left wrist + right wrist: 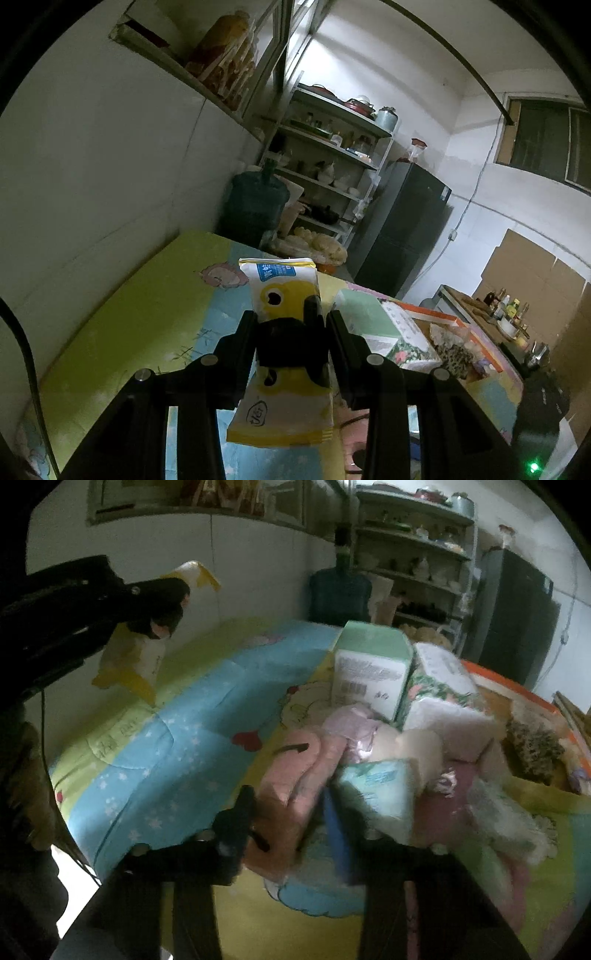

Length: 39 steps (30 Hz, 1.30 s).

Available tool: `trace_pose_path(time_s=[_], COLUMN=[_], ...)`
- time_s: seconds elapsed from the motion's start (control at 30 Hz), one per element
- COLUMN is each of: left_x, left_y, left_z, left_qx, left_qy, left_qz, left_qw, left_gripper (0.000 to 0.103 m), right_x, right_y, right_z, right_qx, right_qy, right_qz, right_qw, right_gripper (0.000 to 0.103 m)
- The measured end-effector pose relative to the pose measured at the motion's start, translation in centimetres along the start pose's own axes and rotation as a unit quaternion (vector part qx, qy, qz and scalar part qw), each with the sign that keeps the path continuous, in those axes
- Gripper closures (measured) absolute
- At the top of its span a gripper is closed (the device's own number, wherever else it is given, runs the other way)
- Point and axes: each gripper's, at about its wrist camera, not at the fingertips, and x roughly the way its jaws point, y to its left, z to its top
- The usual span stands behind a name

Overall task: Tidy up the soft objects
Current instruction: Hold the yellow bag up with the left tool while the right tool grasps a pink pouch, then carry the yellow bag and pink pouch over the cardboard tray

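My left gripper [290, 321] is shut on a yellow and white tissue pack [284, 288] and holds it upright above the cartoon-print quilt [147, 314]. The right wrist view shows that same left gripper [166, 609] at upper left, with the pack [136, 657] hanging in the air. My right gripper [288, 812] is low over a heap of soft things, and its fingers sit on either side of a folded pink cloth [291, 786], pressing on it. The picture there is blurred. A teal tissue pack [380, 786] lies just right of the right finger.
The heap also holds a green and white tissue pack [369, 672], a floral one [443, 686], a dark red cloth [450, 812] and a speckled item [532, 749]. Behind the quilt stand a water jug [255, 206], a shelf rack [332, 158] and a dark fridge [402, 229].
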Motion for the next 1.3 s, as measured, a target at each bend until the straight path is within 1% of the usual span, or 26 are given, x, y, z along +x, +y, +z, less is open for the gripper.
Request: trace_pose_path(time_s=[0.07, 0.1, 0.23, 0.3, 0.63, 0.8, 1.03, 1.3], left_x=[-0.1, -0.2, -0.3, -0.4, -1.4, -1.7, -1.7, -1.0], left_y=[0.2, 0.1, 0.2, 0.1, -0.4, -1.8, -3.9, -7.0], left_z=[-0.1, -0.1, -0.2, -0.2, 0.1, 0.3, 0.6, 0.7], left_qx=[-0.002, -0.002, -0.002, -0.001, 0.007, 0.017, 0.028, 0.047], left_qy=[0.000, -0.001, -0.001, -0.002, -0.012, -0.014, -0.014, -0.009], left_qz=[-0.001, 0.000, -0.001, -0.002, -0.012, -0.023, -0.037, -0.058], left_qw=[1.0000, 1.0000, 1.0000, 1.0000, 0.9998, 0.9995, 0.9988, 0.9972], left_gripper=[0.064, 0.064, 0.064, 0.064, 0.064, 0.064, 0.064, 0.064], right_x=[0.1, 0.0, -0.2, -0.5, -2.7, -4.3, -6.7, -8.6], right_y=[-0.2, -0.2, -0.3, -0.2, 0.0, -0.2, -2.1, -5.6], right_z=[0.1, 0.2, 0.3, 0.4, 1.5, 2.4, 3.1, 3.4], right_qx=[0.006, 0.009, 0.012, 0.011, 0.006, 0.008, 0.022, 0.045], right_qy=[-0.001, -0.002, -0.008, -0.013, -0.050, -0.076, -0.108, -0.138], right_qz=[0.006, 0.011, 0.024, 0.028, 0.038, 0.035, 0.025, 0.007], right_qw=[1.000, 1.000, 1.000, 0.999, 0.998, 0.996, 0.994, 0.989], right_gripper=[0.074, 0.076, 0.079, 0.082, 0.085, 0.085, 0.085, 0.085])
